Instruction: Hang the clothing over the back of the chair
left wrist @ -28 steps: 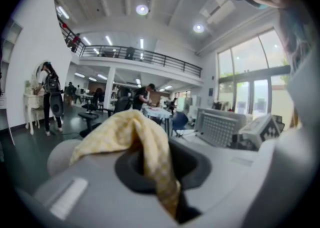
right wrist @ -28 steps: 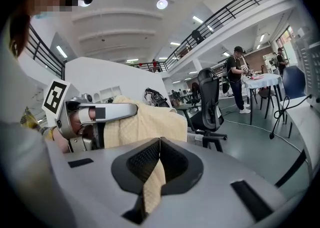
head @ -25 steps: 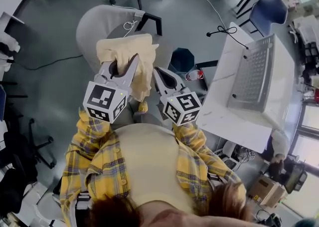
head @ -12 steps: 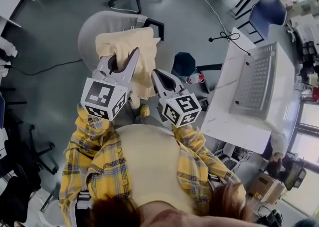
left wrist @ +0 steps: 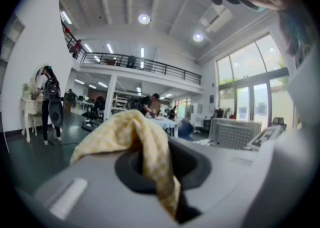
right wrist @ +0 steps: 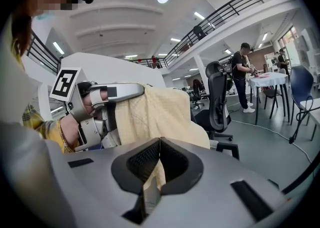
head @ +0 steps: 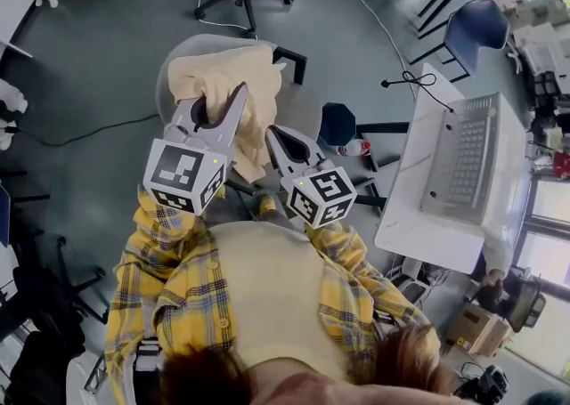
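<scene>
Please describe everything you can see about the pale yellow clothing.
The clothing is pale yellow, soft fabric with a fine checked weave, crumpled and drooping. Both grippers are shut on it: the left gripper pinches one bunched part, the right gripper an edge. It hangs between them above the grey chair; contact with the chair cannot be told.

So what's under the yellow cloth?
A grey chair shows below the yellow cloth: its curved edge peeks out at the left, a black armrest at the right. The cloth covers the rest, so the chair's middle can't be seen.
</scene>
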A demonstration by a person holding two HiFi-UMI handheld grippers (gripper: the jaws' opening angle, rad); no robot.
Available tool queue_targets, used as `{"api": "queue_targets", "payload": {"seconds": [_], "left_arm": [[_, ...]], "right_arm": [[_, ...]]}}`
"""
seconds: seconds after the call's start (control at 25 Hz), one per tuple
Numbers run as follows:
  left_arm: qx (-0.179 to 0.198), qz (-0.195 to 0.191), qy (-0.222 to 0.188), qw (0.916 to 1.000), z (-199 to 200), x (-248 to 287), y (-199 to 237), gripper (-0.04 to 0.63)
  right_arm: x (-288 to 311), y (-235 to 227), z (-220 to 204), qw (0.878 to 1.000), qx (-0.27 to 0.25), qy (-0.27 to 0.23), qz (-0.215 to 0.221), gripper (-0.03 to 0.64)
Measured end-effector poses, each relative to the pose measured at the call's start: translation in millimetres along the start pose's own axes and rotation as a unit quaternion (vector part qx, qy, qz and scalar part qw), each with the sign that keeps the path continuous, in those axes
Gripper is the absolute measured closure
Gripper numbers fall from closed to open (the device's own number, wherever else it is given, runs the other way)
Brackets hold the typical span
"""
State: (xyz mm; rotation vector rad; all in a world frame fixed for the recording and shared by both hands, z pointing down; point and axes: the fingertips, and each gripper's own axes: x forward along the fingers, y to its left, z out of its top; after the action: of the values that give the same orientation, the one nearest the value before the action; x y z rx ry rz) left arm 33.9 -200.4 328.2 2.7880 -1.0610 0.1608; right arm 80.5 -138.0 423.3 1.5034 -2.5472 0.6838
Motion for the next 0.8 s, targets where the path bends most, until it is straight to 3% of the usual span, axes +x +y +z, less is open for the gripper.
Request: {"api": "queue_targets", "payload": {"seconds": [0.32, 0.8], "left_arm": [[0.000, 0.023, -0.003, 0.9997, 0, -10, 48, 0.560], [0.001, 0.105, -0.011, 0.9944, 3, -41, 135, 0.560]], "right_arm": [[36, 15, 0, 1.000, -0.004, 0.018, 0.008, 0.602], [74, 39, -3, 0.999, -0.012, 0.043, 0.030, 0.603]]}}
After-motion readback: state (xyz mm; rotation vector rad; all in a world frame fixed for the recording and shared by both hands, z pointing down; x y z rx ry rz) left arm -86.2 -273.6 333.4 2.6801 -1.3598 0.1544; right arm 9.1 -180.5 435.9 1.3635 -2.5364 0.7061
